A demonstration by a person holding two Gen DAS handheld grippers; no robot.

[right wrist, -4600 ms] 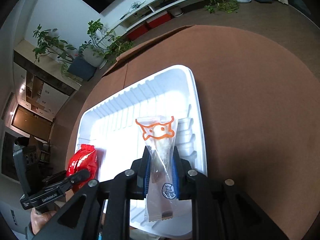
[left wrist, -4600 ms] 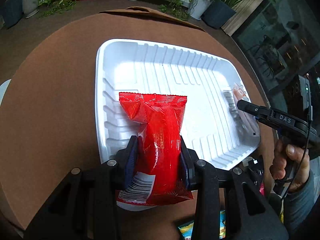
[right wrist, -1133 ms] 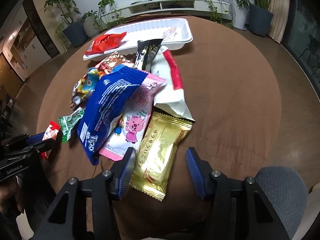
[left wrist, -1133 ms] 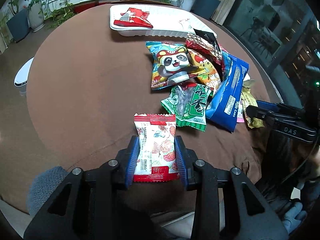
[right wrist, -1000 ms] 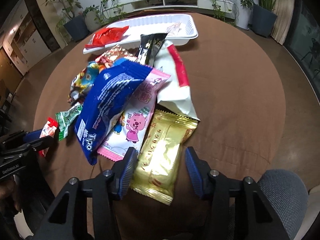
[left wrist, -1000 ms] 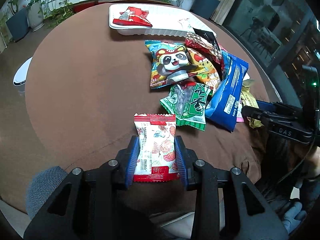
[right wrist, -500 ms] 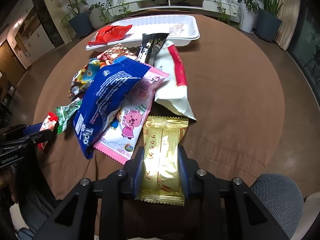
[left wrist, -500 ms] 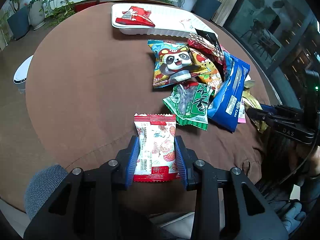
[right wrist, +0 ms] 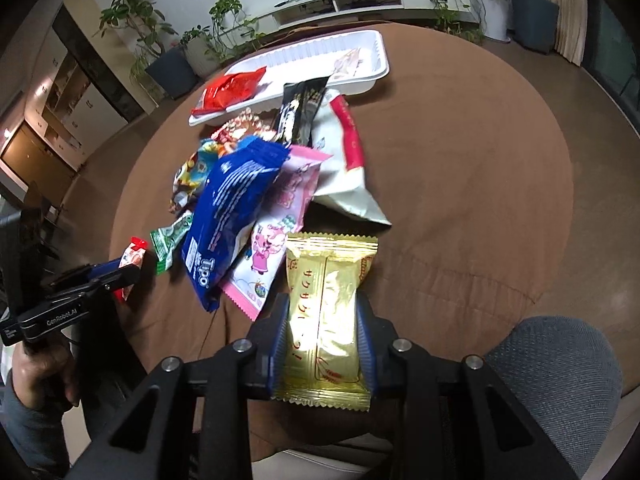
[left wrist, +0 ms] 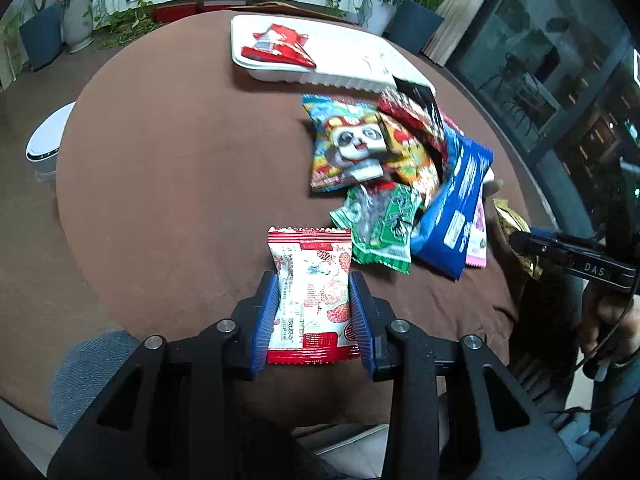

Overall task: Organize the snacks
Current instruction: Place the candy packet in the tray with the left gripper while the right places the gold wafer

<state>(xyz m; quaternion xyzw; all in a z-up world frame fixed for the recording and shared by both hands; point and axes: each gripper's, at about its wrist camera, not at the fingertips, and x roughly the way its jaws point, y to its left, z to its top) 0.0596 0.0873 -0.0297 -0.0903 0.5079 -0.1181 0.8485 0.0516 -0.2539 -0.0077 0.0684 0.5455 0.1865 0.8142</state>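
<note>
My left gripper (left wrist: 314, 286) is shut on a white-and-red snack packet (left wrist: 310, 294) at the near edge of the round brown table. My right gripper (right wrist: 323, 308) is shut on a gold snack packet (right wrist: 326, 320), held just above the near edge. A white tray (left wrist: 352, 68) stands at the far side and holds a red packet (left wrist: 278, 48) and a small clear packet (right wrist: 350, 62). A pile of snacks lies between: a panda bag (left wrist: 348, 148), a green packet (left wrist: 384, 228), a blue Tipo bag (right wrist: 228, 208), a pink packet (right wrist: 276, 232), a white bag (right wrist: 344, 168) and a black packet (right wrist: 300, 112).
A white round object (left wrist: 44, 144) stands on the floor left of the table. A grey chair cushion (right wrist: 560, 372) is at the near right. Plants and a low white shelf line the far wall.
My right gripper closed on the gold packet and lifted it slightly off the cloth. My left gripper still holds the white-and-red packet in about the same place.
</note>
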